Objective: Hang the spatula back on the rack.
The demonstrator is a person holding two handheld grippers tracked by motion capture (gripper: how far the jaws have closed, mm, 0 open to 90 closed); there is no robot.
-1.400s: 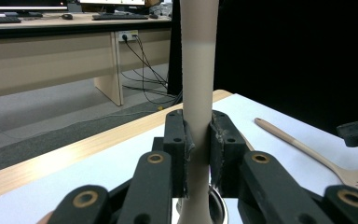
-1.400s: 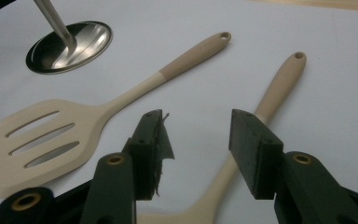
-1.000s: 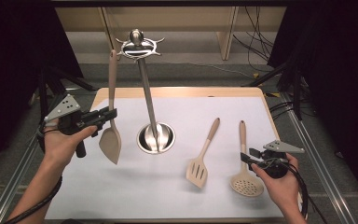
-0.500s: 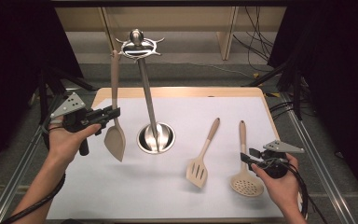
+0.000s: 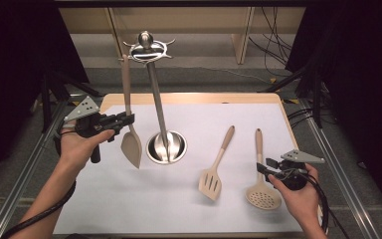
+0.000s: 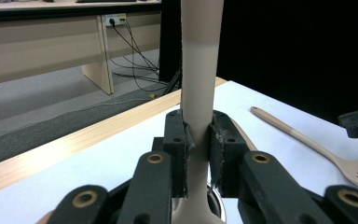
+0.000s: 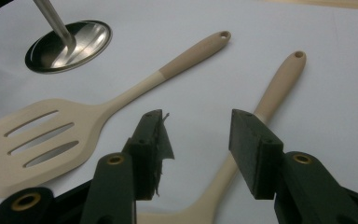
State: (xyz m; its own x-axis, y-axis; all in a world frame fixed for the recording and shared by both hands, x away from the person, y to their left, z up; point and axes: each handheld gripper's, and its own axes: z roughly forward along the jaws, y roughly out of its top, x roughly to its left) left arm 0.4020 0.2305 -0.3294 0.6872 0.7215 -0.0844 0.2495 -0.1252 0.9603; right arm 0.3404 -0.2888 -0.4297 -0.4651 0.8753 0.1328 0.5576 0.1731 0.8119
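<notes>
High view, left of frame: left gripper held level in the person's left hand, jaws pinching the handle of a beige solid spatula. The spatula hangs upright, blade down, above the white mat; its handle top reaches up beside the hooked crown of the utensil stand. Whether the top sits on a hook cannot be told. Left gripper view, centre of frame: pads pressed against both sides of the spatula's handle, which runs straight up out of the top edge.

Centre of the high view: the stand's steel pole rises tilted from a round shiny base on the mat, just right of the hanging blade.

Right of centre: slotted turner lying flat on the mat, head toward the lower edge, handle angled to upper right. Just right of it, apart, a perforated skimmer spoon lying flat, handle pointing up the frame.

Lower right: right gripper in the right hand, low over the skimmer's neck. Right gripper view: jaws spread wide, nothing between the pads; the skimmer's handle runs under the gap, turner at left, stand base upper left.
</notes>
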